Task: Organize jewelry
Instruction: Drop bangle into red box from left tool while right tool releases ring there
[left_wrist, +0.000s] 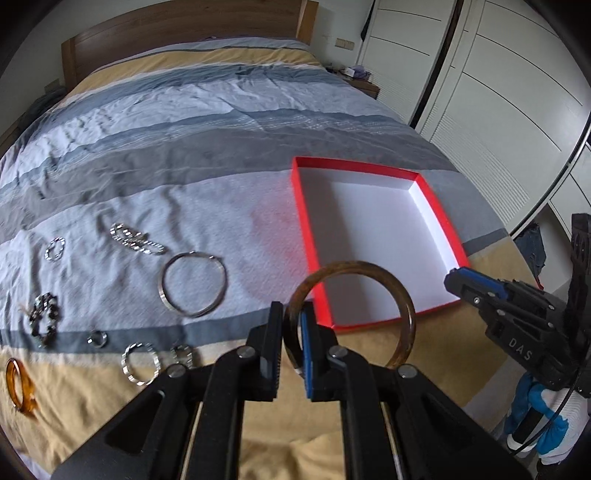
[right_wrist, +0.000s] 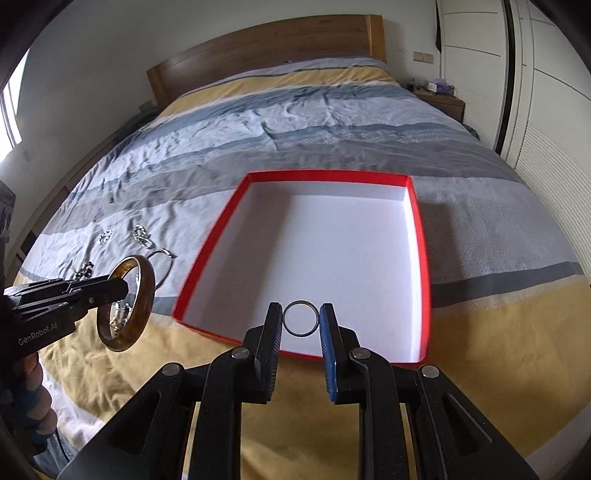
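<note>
Amber bangle (left_wrist: 351, 314) upright beside the red, white-lined box (left_wrist: 428, 192); small ring (right_wrist: 300, 318) over it.

Nightstand clutter (right_wrist: 430, 85) too small.

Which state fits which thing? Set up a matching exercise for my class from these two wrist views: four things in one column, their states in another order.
1. brown bangle
2. small metal ring
3. red box
4. silver hoop

a. lying on the bedspread
b. clamped in the left gripper
c. open, white inside
d. held between the right gripper fingers

Pairs: 1-b, 2-d, 3-c, 4-a
</note>
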